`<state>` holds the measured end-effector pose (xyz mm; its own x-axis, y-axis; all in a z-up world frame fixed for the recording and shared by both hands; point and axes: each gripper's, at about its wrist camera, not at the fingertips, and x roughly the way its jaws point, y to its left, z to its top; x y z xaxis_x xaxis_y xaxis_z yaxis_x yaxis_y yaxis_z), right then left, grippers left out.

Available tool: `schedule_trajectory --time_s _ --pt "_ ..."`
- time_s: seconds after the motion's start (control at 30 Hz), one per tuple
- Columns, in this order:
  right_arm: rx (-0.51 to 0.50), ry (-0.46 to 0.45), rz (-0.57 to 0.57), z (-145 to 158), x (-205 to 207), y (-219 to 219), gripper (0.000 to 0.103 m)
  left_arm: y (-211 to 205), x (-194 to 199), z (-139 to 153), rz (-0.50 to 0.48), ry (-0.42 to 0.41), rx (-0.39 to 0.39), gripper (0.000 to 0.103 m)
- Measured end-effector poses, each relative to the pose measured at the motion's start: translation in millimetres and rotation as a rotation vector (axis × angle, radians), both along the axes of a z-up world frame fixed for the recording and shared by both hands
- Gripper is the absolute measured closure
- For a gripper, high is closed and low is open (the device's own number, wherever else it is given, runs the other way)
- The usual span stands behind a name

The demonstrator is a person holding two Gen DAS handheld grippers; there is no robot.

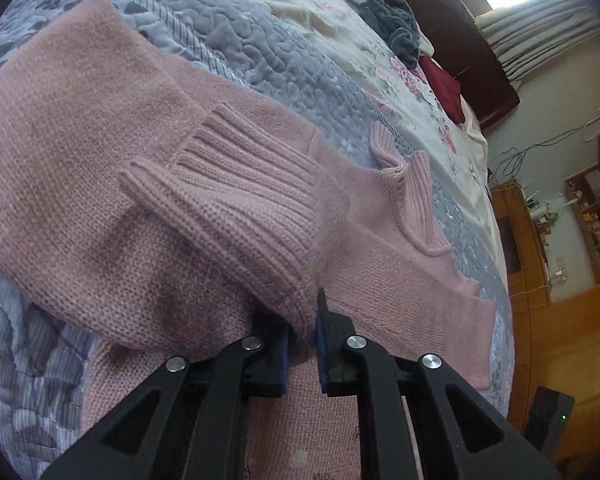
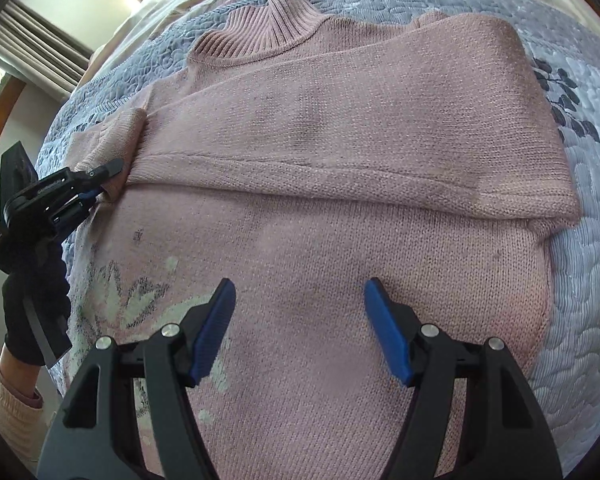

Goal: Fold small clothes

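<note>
A pink knit sweater (image 2: 340, 240) lies flat on the bed, its ribbed high collar (image 2: 276, 20) at the far end. One sleeve (image 2: 360, 140) is folded across the chest. In the left wrist view the ribbed cuff (image 1: 240, 200) of that sleeve is lifted, and my left gripper (image 1: 303, 332) is shut on its edge. The right wrist view shows the same left gripper (image 2: 106, 182) at the sweater's left side, pinching the cuff. My right gripper (image 2: 300, 300) hovers open over the sweater's body, with nothing between its blue pads (image 2: 216, 320).
A grey-blue quilted bedspread (image 2: 580, 280) lies under the sweater. A dark grey clothes pile (image 1: 384, 12) and a red garment (image 1: 440, 84) sit near the headboard. Wooden furniture (image 1: 560, 320) stands past the bed's edge. A gloved hand (image 2: 32, 300) holds the left gripper.
</note>
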<state>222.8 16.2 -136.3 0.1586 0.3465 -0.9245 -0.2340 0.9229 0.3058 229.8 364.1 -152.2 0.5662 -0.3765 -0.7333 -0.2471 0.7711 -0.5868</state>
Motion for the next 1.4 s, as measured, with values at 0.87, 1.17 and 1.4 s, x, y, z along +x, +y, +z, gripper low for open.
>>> schedule_trajectory --time_s 0.87,1.17,1.4 --pt "0.227 0.155 0.099 11 87 185 0.035 143 -31 30 0.131 0.055 0.293 0.083" --pt "0.264 0.194 0.128 -6 92 217 0.09 147 -44 52 0.126 0.016 0.286 0.082" --pt "0.29 0.042 0.108 53 91 146 0.091 115 -27 65 0.079 -0.033 0.268 0.082"
